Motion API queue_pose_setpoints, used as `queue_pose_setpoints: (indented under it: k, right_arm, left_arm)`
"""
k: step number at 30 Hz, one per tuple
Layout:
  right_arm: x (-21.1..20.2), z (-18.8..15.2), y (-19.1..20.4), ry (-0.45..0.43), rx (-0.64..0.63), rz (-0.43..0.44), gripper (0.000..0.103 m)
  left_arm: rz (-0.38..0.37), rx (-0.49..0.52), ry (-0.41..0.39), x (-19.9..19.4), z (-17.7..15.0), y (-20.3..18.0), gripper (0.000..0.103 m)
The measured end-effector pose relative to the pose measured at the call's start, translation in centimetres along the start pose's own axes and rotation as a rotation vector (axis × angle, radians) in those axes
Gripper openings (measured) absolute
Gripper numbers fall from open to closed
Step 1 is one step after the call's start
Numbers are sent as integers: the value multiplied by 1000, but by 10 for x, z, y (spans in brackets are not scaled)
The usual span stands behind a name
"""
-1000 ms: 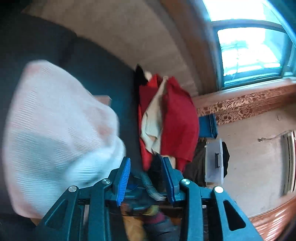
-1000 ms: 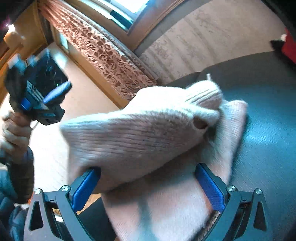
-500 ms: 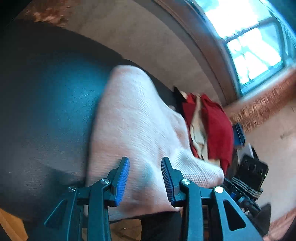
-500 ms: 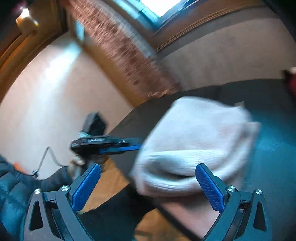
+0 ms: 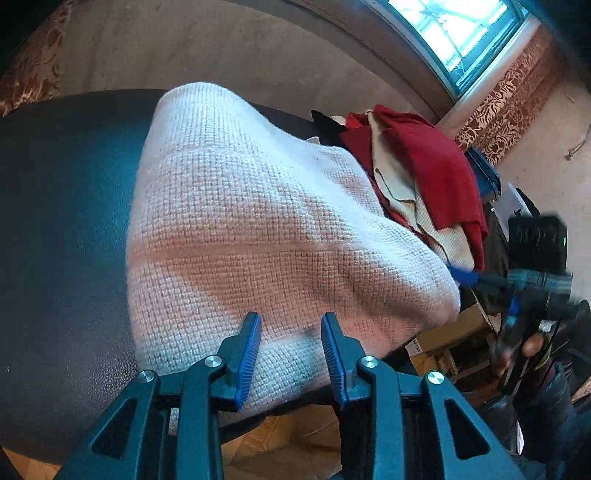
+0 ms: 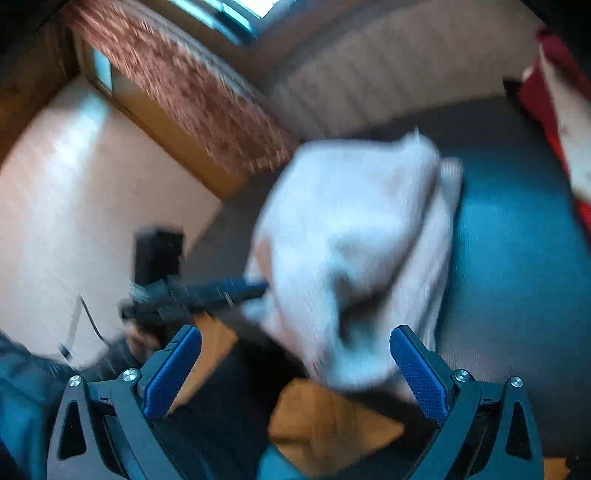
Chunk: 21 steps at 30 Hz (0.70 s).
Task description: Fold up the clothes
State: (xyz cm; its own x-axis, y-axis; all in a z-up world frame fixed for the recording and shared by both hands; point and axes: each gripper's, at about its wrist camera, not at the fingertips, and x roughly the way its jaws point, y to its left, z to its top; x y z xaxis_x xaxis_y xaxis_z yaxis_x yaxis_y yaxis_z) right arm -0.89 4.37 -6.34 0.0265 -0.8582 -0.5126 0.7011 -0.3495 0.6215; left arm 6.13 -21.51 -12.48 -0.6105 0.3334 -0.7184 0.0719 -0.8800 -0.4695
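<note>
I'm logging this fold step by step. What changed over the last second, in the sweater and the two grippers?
The right gripper let the pale knit sweater go and pulled back, open. The sweater settled, folded, on the dark surface. The left gripper swung down over its near edge. The red clothes pile stayed put.

Window (image 5: 458,33) daylight; right wrist view motion-blurred, fisheye edges dark.

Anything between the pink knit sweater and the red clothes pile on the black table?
Nothing. In the left wrist view the pink knit sweater runs right up against the red clothes pile; no black table shows between them.
</note>
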Motion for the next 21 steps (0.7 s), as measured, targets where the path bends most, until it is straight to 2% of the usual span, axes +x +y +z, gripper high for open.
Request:
queue_pose_setpoints:
  k: [4,8,9,11,14,15,16,17,19,21]
  right_arm:
    - [3,31,-10,-101,57,-71,103]
    - [28,59,-34,-119,149,-186,101]
    - [32,65,-37,-120,155,-202,99]
    - [46,76,-43,-115,158,-236,88]
    - [65,78,-62,-59,178,-264,78]
    - [70,78,-66,-38,191,-261,74]
    - [73,78,-68,-30,199,-253,57]
    - [77,78,-70,-22,207,-245,35]
    - [80,80,-68,-6,186,-283,14]
    - [77,90,-54,0,99,-360,13]
  left_arm:
    - [-8,-21,-8,4,0,4,34]
    - [-16,-4,-40,-2,0,1,34]
    - [-17,4,-45,-4,0,1,34]
    - [-14,19,-49,-3,1,1,35]
    - [-14,29,-31,3,-1,10,35]
    - [-12,30,-25,5,-1,11,35]
    - [-9,31,-22,7,-1,10,35]
    - [-9,32,-19,9,-1,10,35]
    - [-20,31,-7,7,-4,15,35]
    - [-25,35,9,10,-5,16,35]
